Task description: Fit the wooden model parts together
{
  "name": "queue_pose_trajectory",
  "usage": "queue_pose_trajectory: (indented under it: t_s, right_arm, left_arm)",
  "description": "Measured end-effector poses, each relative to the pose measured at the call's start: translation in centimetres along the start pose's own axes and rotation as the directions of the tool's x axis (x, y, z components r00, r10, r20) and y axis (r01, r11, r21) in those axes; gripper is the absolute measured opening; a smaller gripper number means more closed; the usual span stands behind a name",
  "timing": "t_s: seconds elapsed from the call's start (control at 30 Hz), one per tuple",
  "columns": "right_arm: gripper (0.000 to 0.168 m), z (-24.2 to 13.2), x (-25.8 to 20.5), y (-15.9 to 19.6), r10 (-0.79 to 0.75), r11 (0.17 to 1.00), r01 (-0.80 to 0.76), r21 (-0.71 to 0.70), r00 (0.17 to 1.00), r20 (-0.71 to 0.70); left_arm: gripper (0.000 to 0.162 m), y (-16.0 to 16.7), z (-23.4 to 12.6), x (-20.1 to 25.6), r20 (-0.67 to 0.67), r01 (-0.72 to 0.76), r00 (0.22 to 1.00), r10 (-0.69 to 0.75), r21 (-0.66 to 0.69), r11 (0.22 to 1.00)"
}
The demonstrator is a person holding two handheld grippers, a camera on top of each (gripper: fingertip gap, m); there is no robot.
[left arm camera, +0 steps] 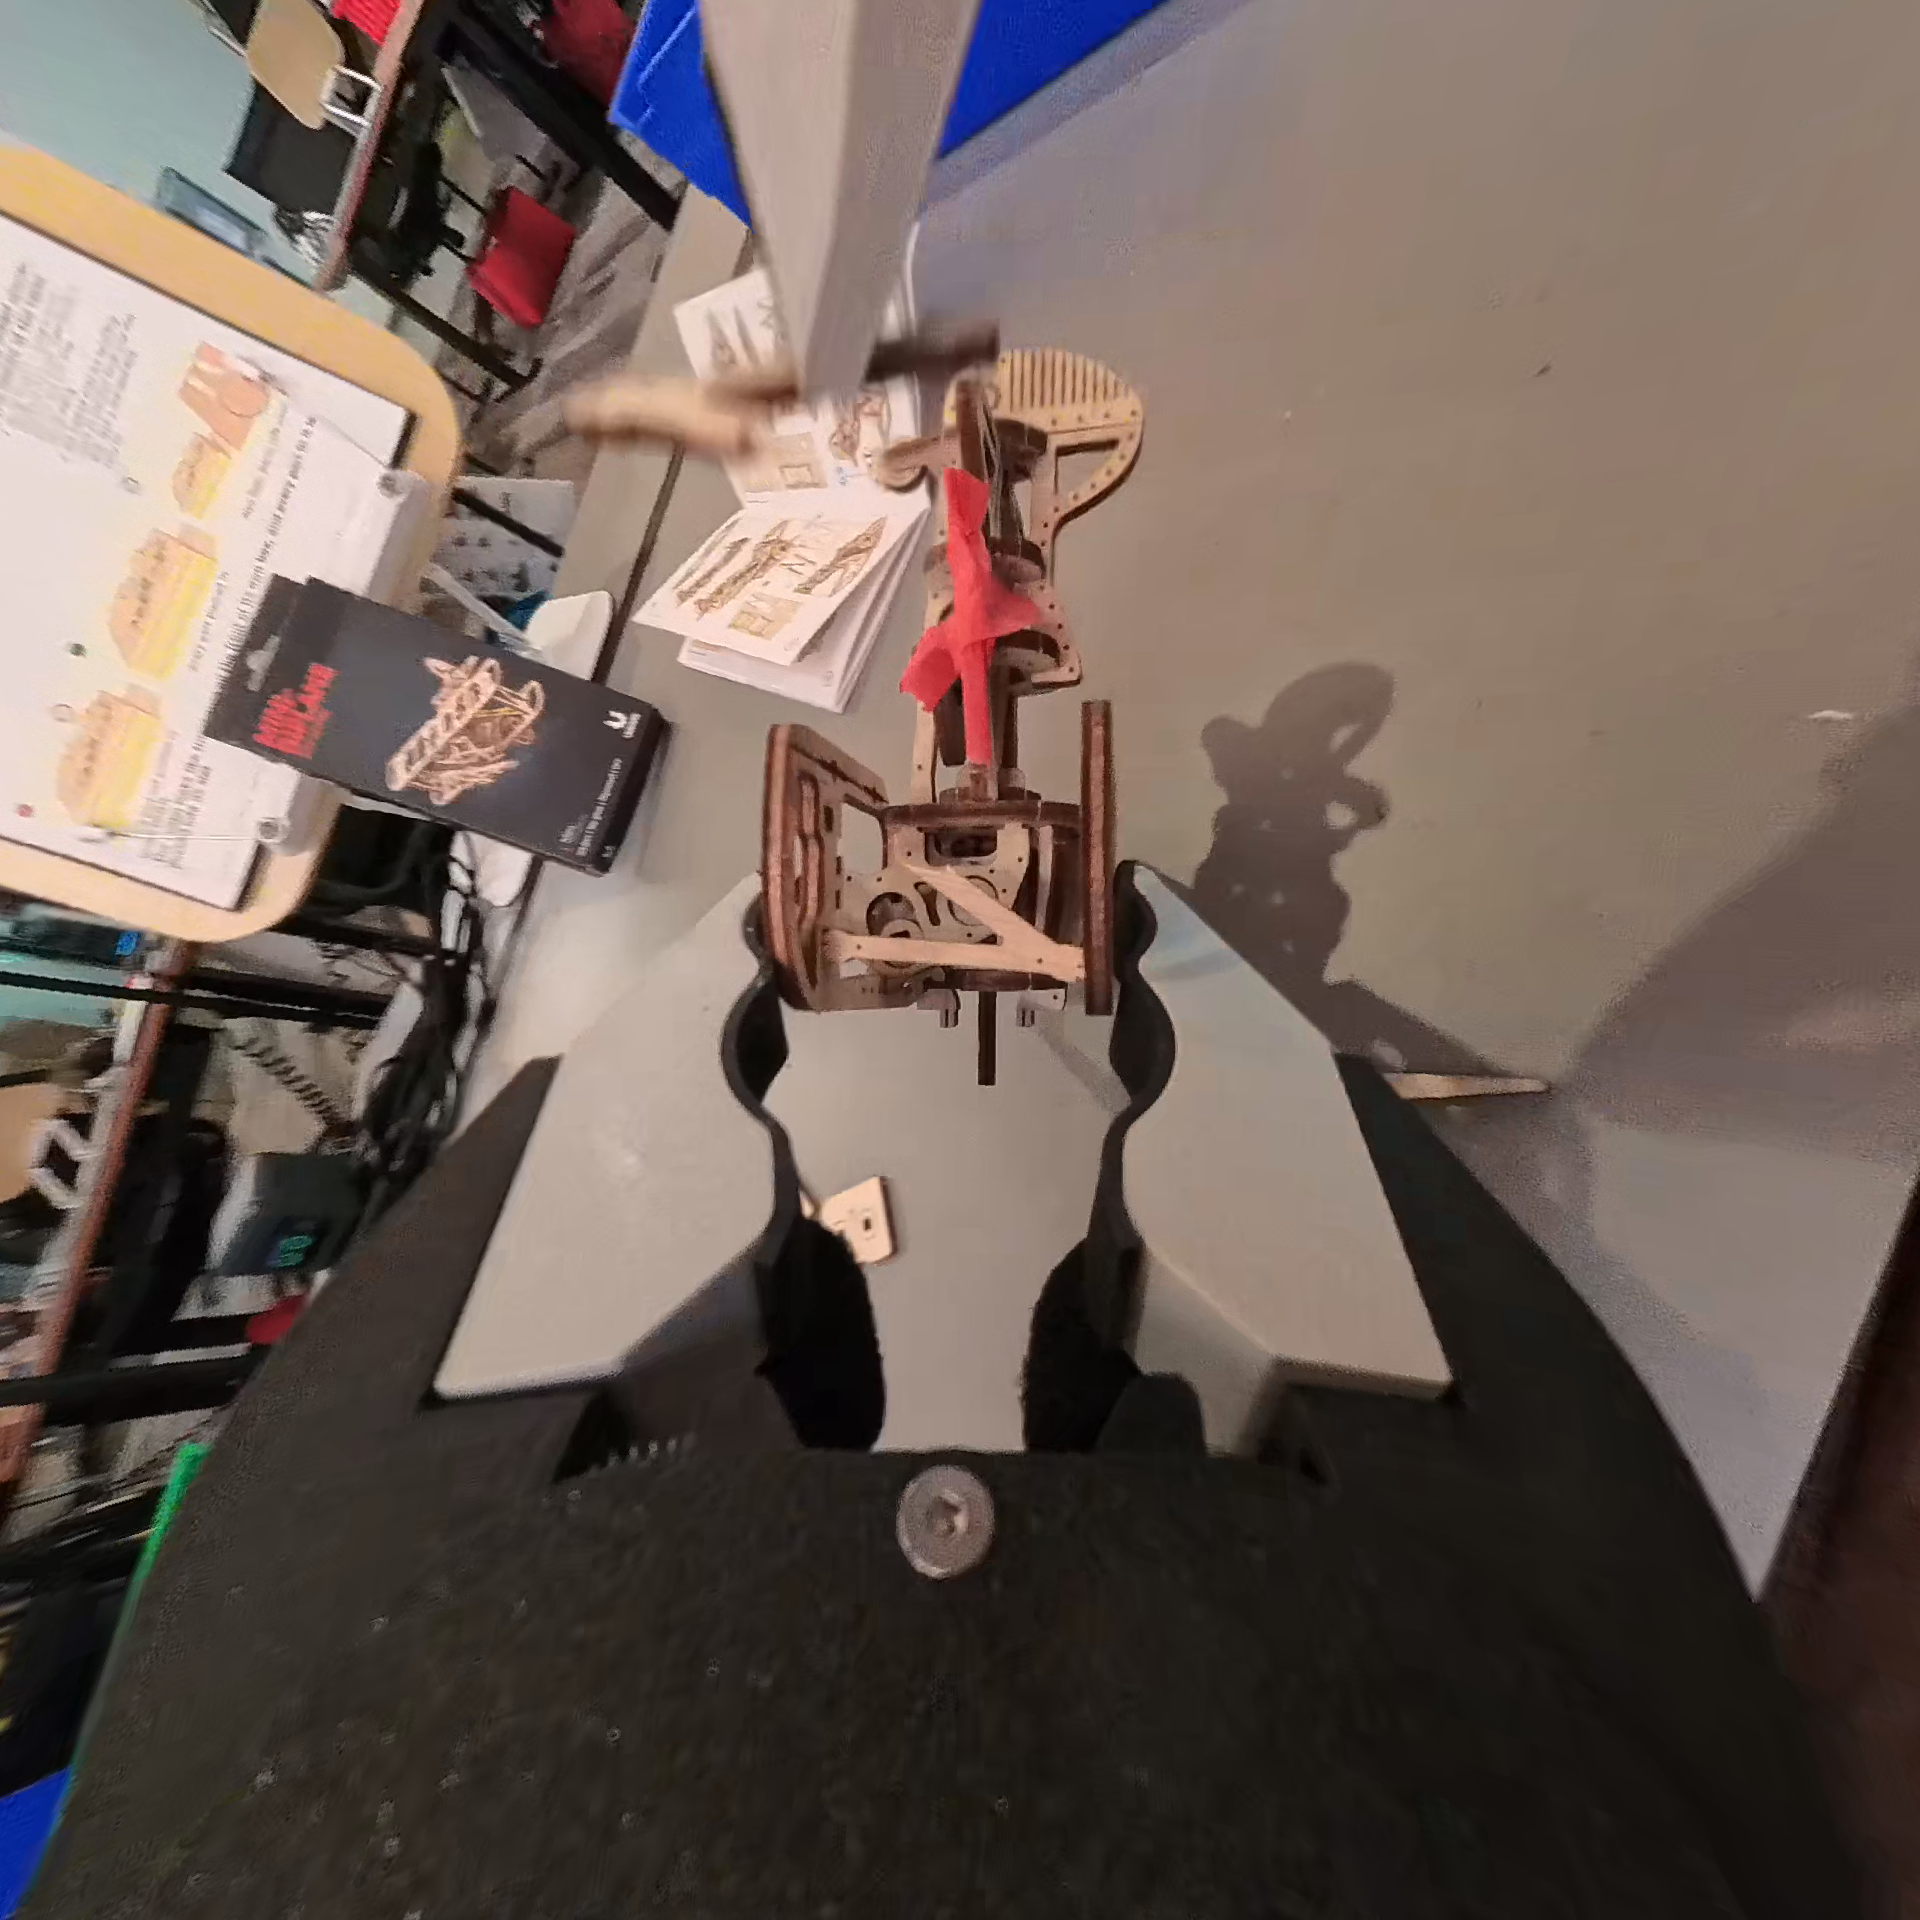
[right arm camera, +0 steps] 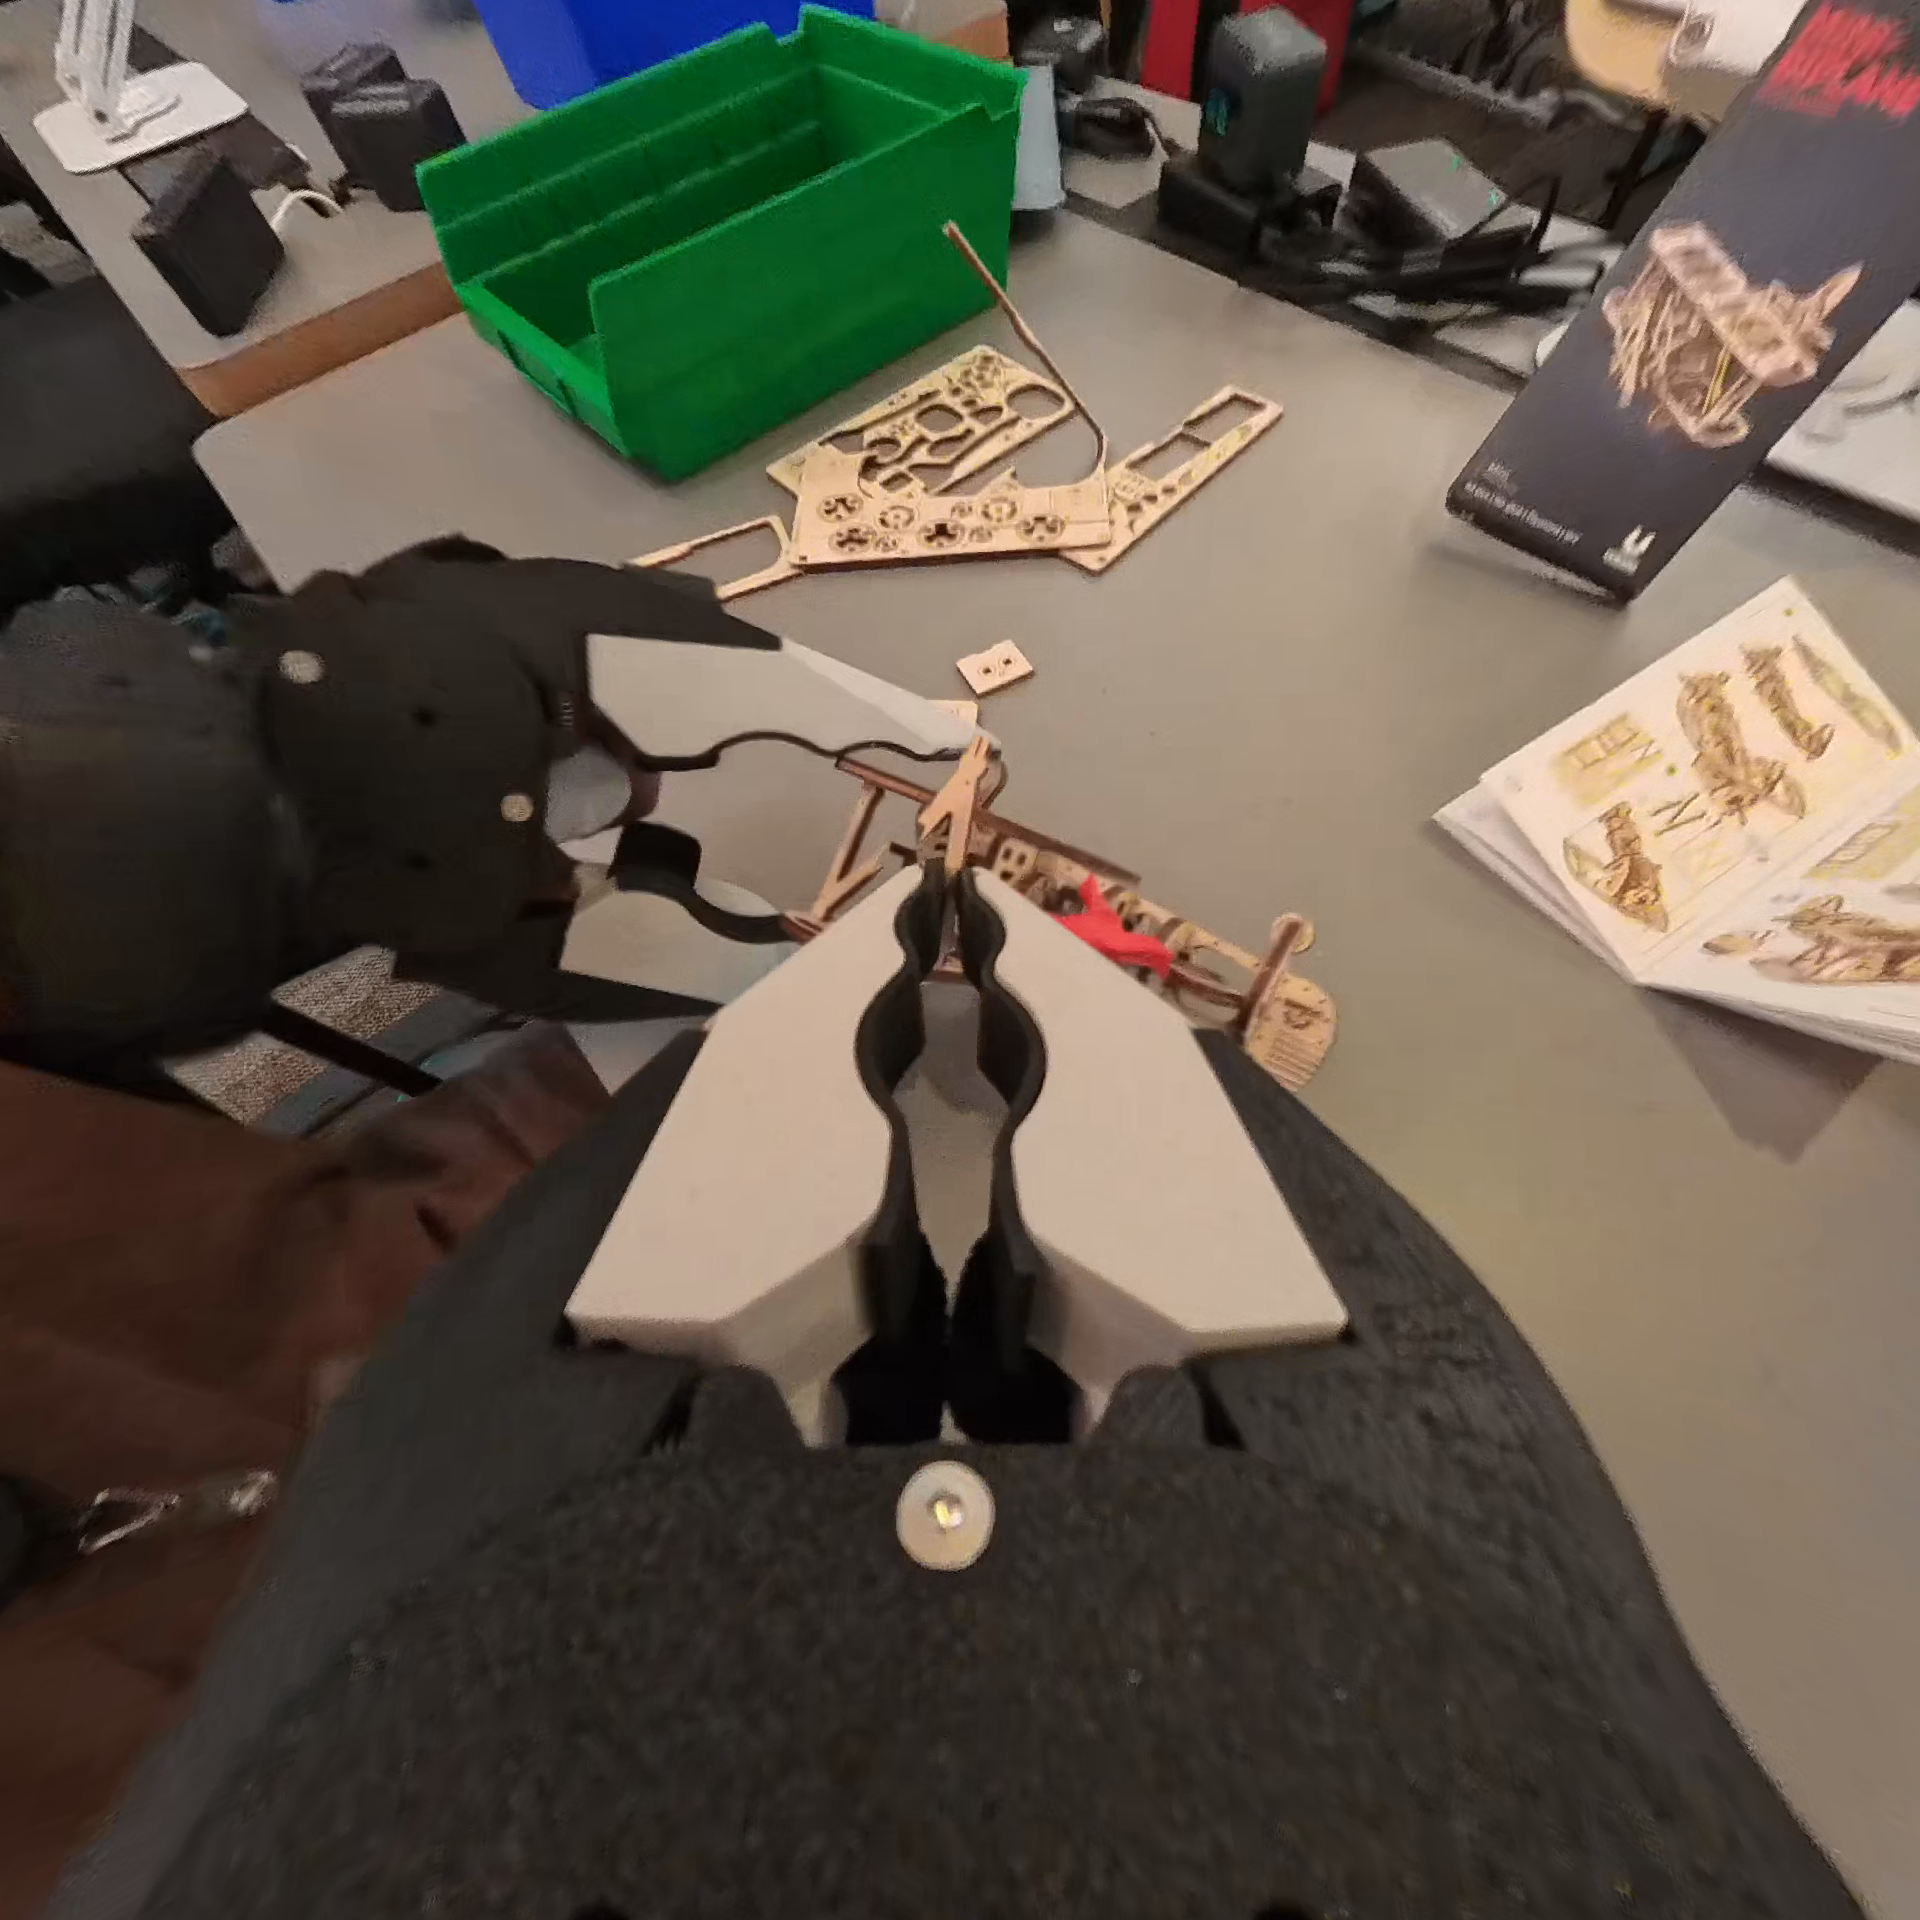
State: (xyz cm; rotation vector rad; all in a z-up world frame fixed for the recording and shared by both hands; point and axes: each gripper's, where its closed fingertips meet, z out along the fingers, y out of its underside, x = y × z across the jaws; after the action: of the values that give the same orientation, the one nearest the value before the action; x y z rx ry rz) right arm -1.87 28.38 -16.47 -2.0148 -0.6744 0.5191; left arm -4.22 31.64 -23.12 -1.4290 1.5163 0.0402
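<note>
The right gripper (right arm camera: 943,888) has its fingers pressed together on a small pale wooden part (right arm camera: 961,800), pinching it by its lower end so the piece stands up from the fingertips, just above the model. The left gripper (left arm camera: 940,935) is spread wide around the front of the wooden model (left arm camera: 951,894), one finger (left arm camera: 753,997) beside the left wing panel and the other beside the right one (whether the pads actually touch the wood I cannot tell).

The model is a long, narrow airframe lying on the grey surface (left arm camera: 1455,520). In the left wrist view its long axis runs straight away from the left gripper, boxy wing section nearest and rounded tail fin farthest. A strip of red tape (left arm camera: 961,613) is wrapped about its middle.

Further out, a small square wooden tile (right arm camera: 995,668) lies on the surface beyond the model, and past it the punched-out wooden sheets (right arm camera: 966,488) rest flat in front of a green bin (right arm camera: 727,270). Towards the right edge of the surface an open instruction booklet (right arm camera: 1714,821) lies flat, with the dark product box (right arm camera: 1683,343) standing upright behind it.
</note>
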Motion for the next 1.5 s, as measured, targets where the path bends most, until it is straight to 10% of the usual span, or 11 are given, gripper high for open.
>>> queue_pose_trajectory:
  t_s: [0.03, 0.4, 0.83, 1.5]
  right_arm:
    - [0.001, 0.7, -0.1, 0.6, 0.011, 1.000, -0.011, -0.016, 1.000, -0.004]
    - [0.001, 1.6, -0.7, 3.7, -0.173, 0.960, 0.156, -0.232, 0.983, -0.058]
    - [0.001, 1.9, -0.7, 2.3, -0.171, 0.983, 0.160, -0.087, 0.976, -0.136]
    - [0.018, 0.7, -2.3, 2.7, 0.228, 0.973, -0.195, -0.127, 0.905, 0.358]
  left_arm:
    - [0.059, 0.0, 0.0, 0.0, 0.017, -0.021, 1.000, 0.021, -0.014, 1.000]
    - [0.059, -0.5, -0.3, -0.3, 0.127, -0.189, 0.972, 0.198, -0.081, 0.979]
    - [0.059, -1.1, -0.7, -0.8, 0.149, -0.113, 0.981, 0.122, -0.069, 0.991]
    - [0.059, -1.9, -0.5, 1.3, 0.070, -0.178, 0.981, 0.179, -0.012, 0.984]
